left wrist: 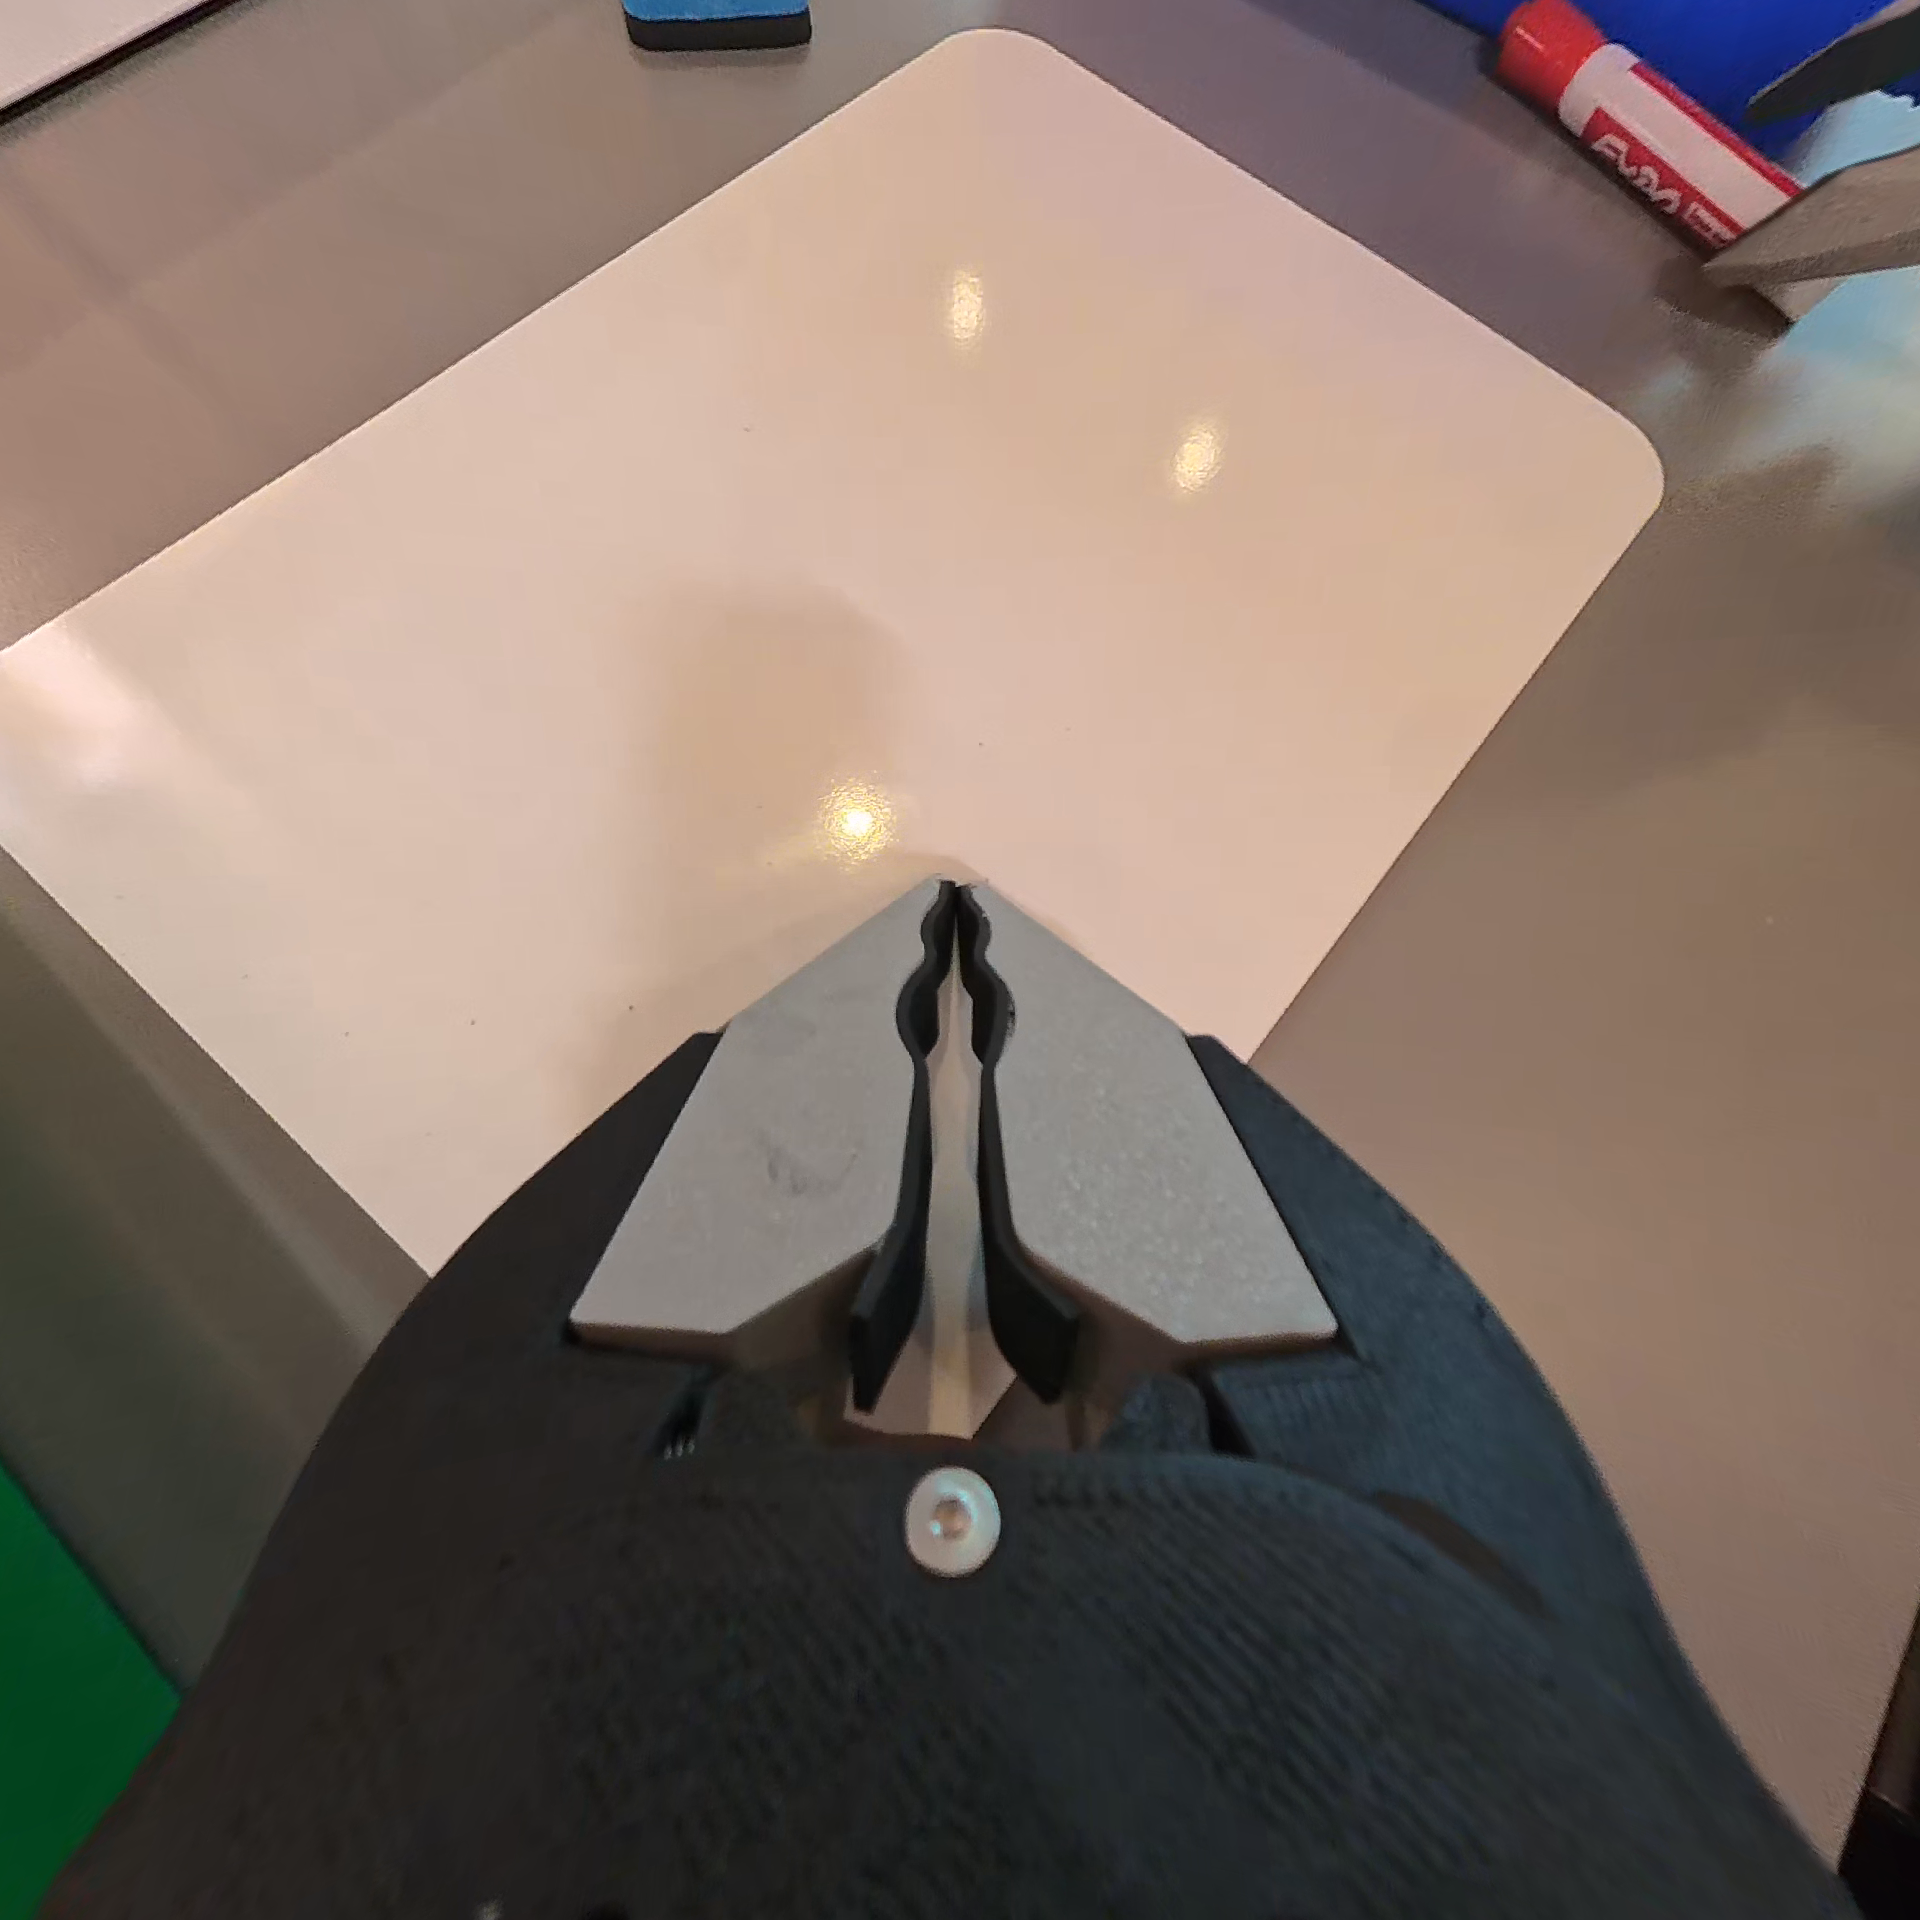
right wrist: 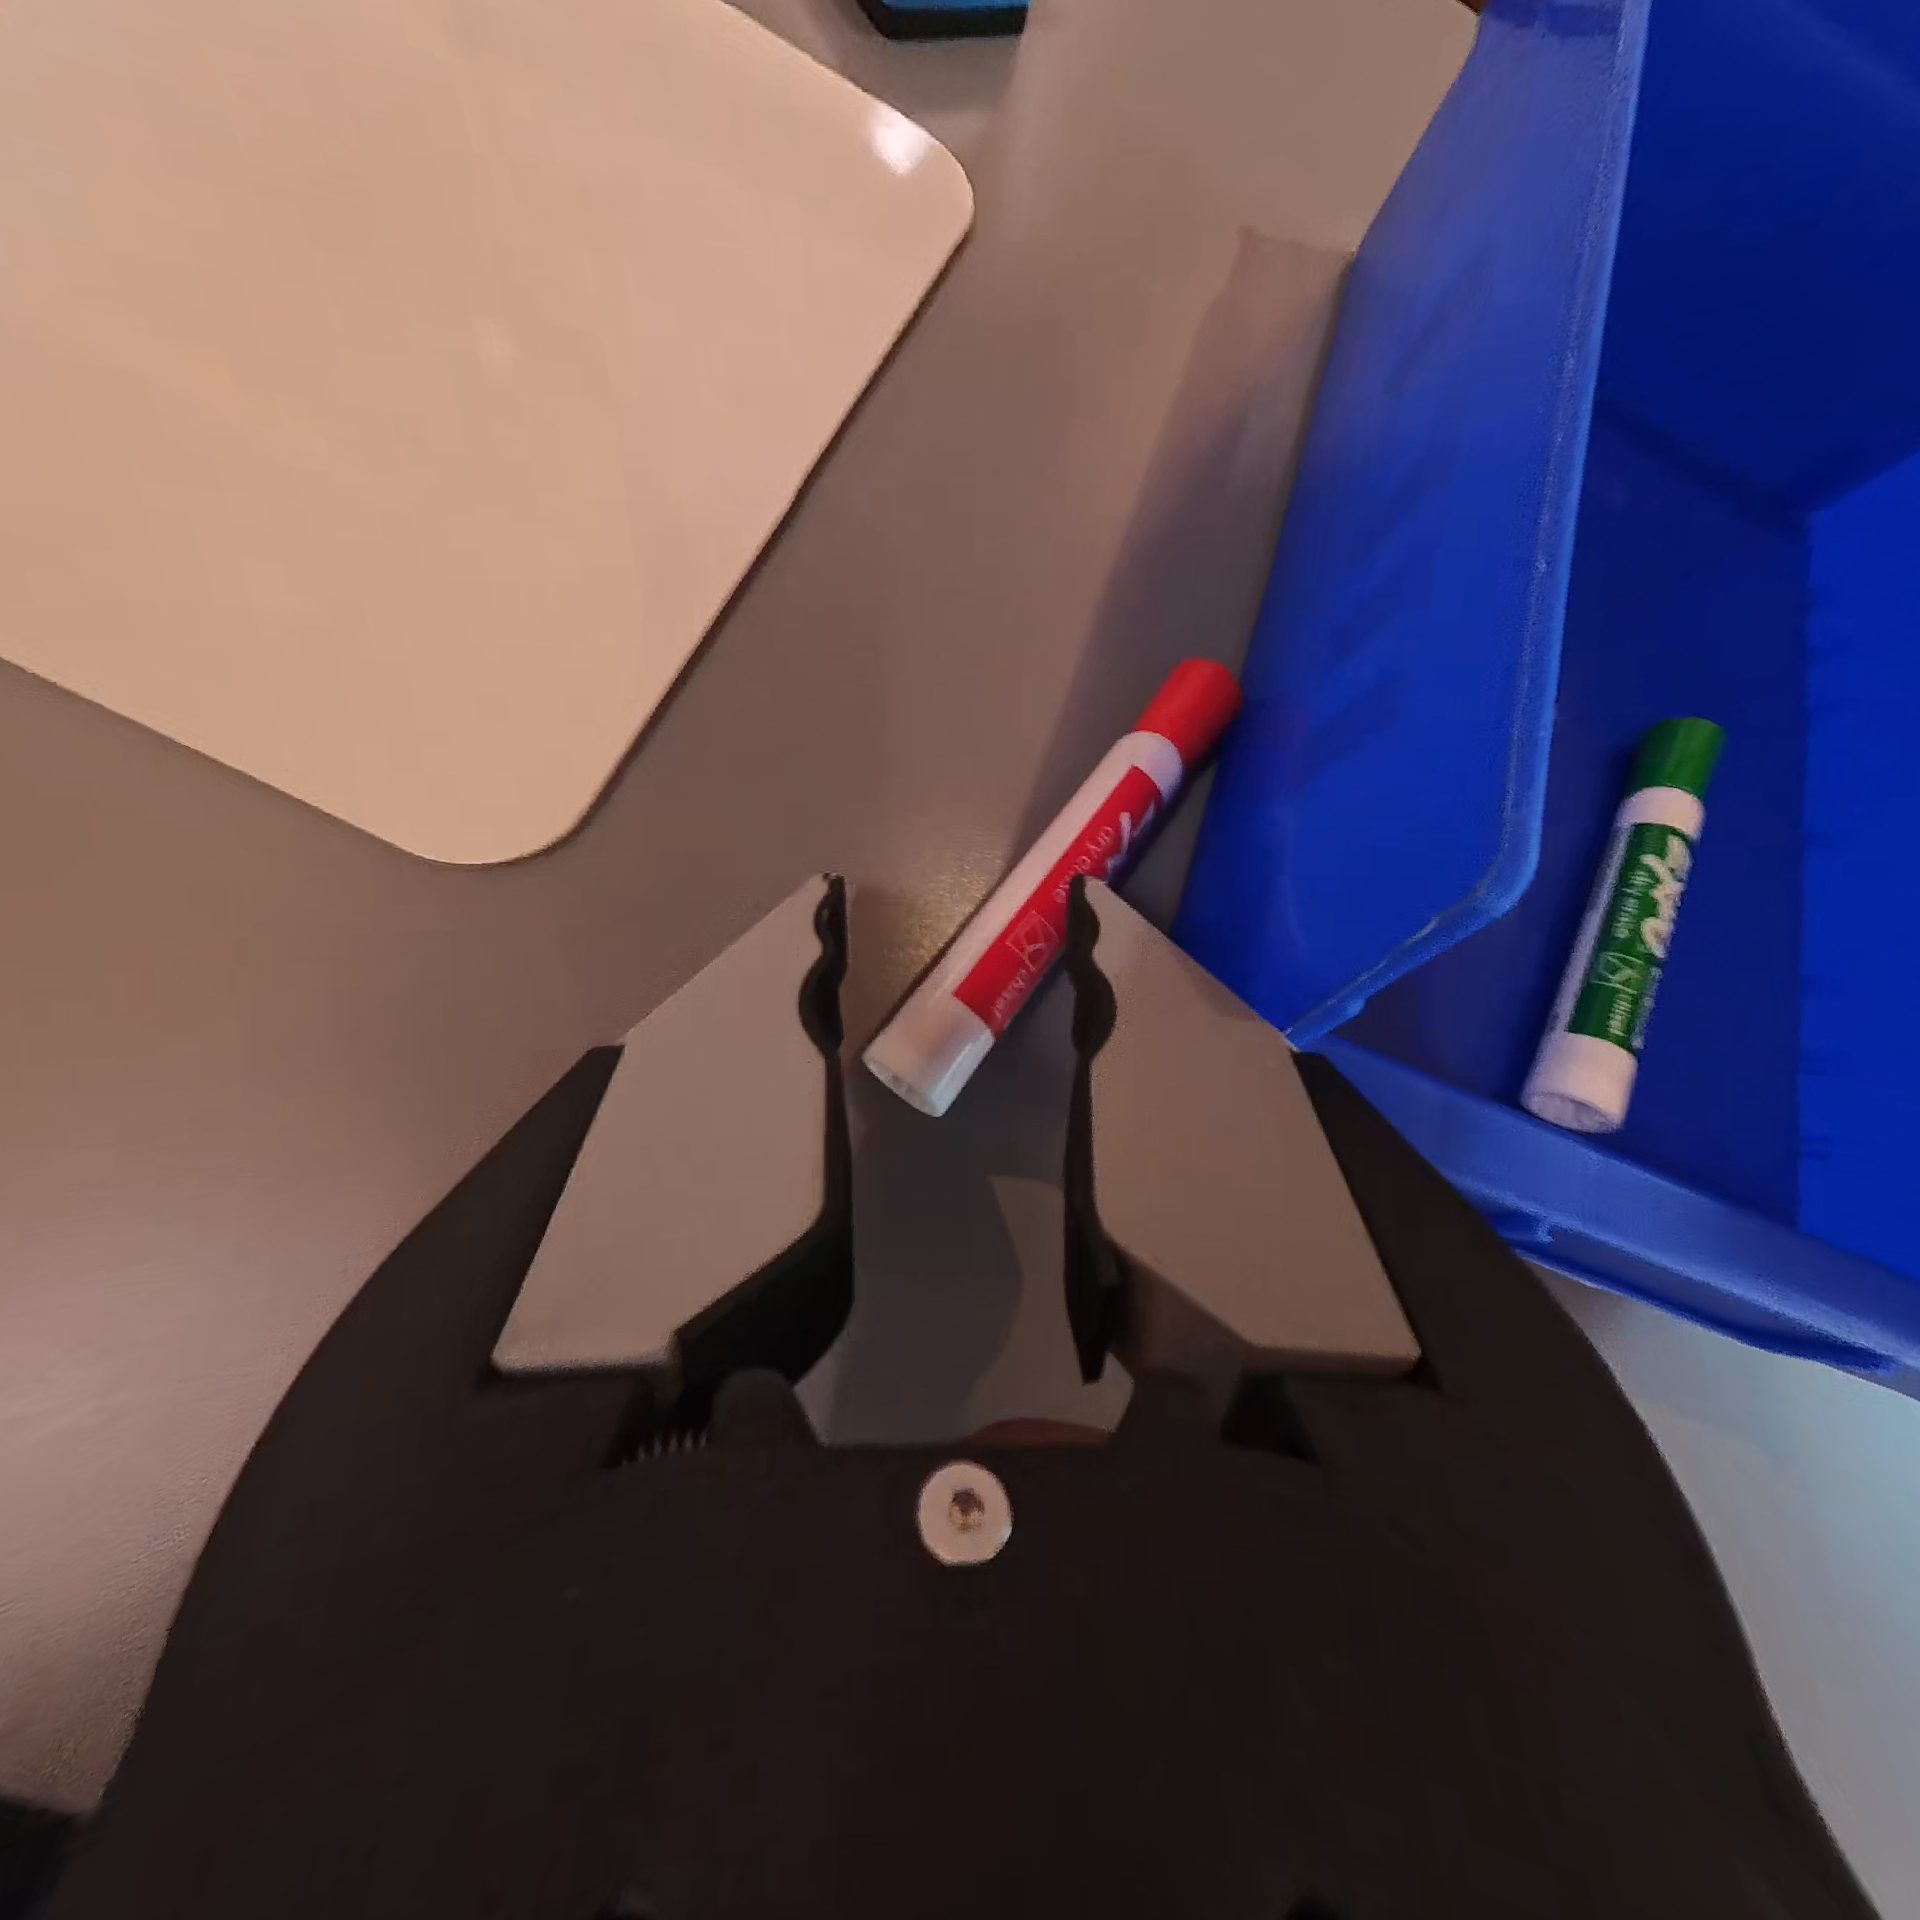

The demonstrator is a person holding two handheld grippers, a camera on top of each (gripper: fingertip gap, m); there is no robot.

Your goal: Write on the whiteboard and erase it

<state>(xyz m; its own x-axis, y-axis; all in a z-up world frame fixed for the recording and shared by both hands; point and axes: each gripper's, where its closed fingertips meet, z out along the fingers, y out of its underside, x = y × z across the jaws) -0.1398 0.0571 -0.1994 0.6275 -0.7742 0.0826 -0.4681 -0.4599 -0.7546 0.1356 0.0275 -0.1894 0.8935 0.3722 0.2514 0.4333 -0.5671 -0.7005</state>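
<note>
A blank white whiteboard (left wrist: 831, 582) lies flat on the grey-brown table; it also shows in the right wrist view (right wrist: 395, 416). My left gripper (left wrist: 954, 889) is shut and empty, its tips over the board's near part. A capped red marker (right wrist: 1049, 894) lies on the table against a blue bin, and also shows at the top right of the left wrist view (left wrist: 1621, 104). My right gripper (right wrist: 956, 883) is open above the marker's white rear end, with one finger on each side of it. A blue-and-black eraser (left wrist: 717, 23) lies beyond the board, also seen in the right wrist view (right wrist: 223, 16).
A blue plastic bin (right wrist: 1382, 623) stands right of the red marker, with a green marker (right wrist: 1621, 925) inside it. The right gripper's finger (left wrist: 1829, 229) shows at the left wrist view's top right. A green patch (left wrist: 73, 1600) sits at the lower left. Tip to tip, the grippers are about 30 centimeters apart. Left tips and right tips are each some 25 centimeters from the blue-and-black eraser (left wrist: 717, 23).
</note>
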